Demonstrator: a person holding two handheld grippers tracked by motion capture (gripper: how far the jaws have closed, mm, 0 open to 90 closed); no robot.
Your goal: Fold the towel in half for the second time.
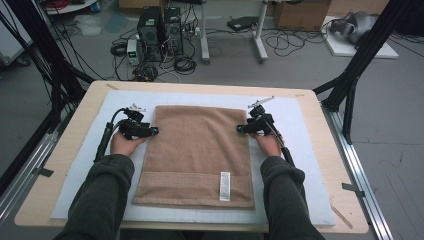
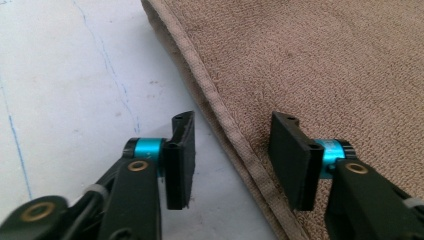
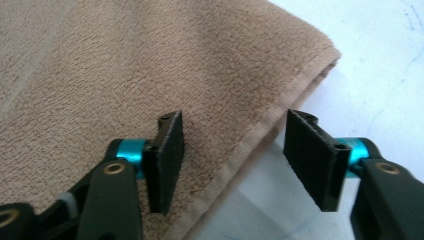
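Observation:
A tan towel (image 1: 195, 150), folded, lies flat on the white mat (image 1: 310, 150), with a white label (image 1: 225, 186) near its front edge. My left gripper (image 1: 154, 131) is low at the towel's left edge, near the far corner. In the left gripper view the towel's hemmed edge (image 2: 235, 145) runs between the open jaws of my left gripper (image 2: 232, 125), and the pads do not press on it. My right gripper (image 1: 240, 129) is at the right edge. In the right gripper view its jaws (image 3: 235, 120) stand open astride the towel's edge (image 3: 260, 135), one pad over the cloth and one over the mat.
The mat covers most of a wooden table (image 1: 75, 150). Black frame posts (image 1: 350, 85) stand at the table's sides. Computers (image 1: 160, 32), cables and boxes sit on the floor beyond the far edge. Bare mat lies on both sides of the towel.

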